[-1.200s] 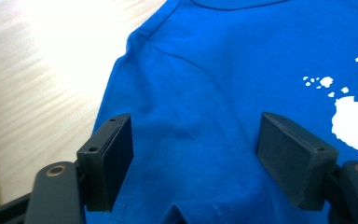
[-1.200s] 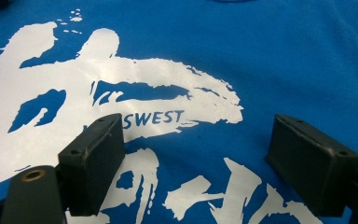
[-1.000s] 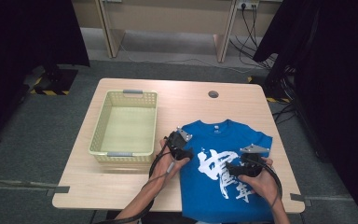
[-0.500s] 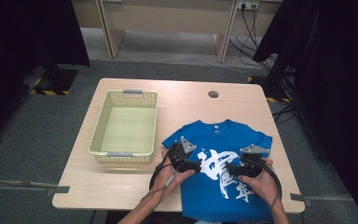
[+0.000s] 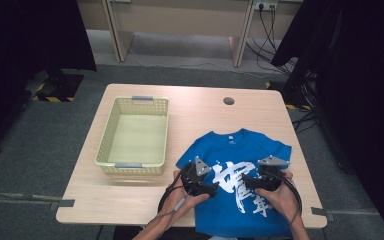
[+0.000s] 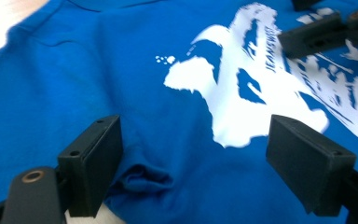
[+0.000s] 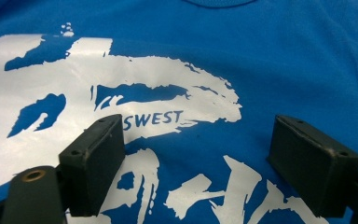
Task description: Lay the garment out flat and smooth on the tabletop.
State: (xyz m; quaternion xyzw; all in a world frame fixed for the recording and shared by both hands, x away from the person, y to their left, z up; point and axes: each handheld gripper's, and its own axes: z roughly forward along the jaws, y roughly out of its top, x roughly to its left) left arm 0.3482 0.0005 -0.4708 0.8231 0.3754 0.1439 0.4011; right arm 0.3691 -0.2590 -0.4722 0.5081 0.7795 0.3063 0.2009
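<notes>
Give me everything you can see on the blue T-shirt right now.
The blue T-shirt lies flat, front up, on the table's near right part, collar away from the person, hem at the near edge. It looks like soft knit with a large white brush-style print. A small pucker shows beside the left claw. Both claws are open low over it, the right claw above the print.

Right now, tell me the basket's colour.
Pale yellow basket, seen best in the high view.

Looks like a lab/recording room: black curtains, taped floor cables, wall sockets, bare desk.
</notes>
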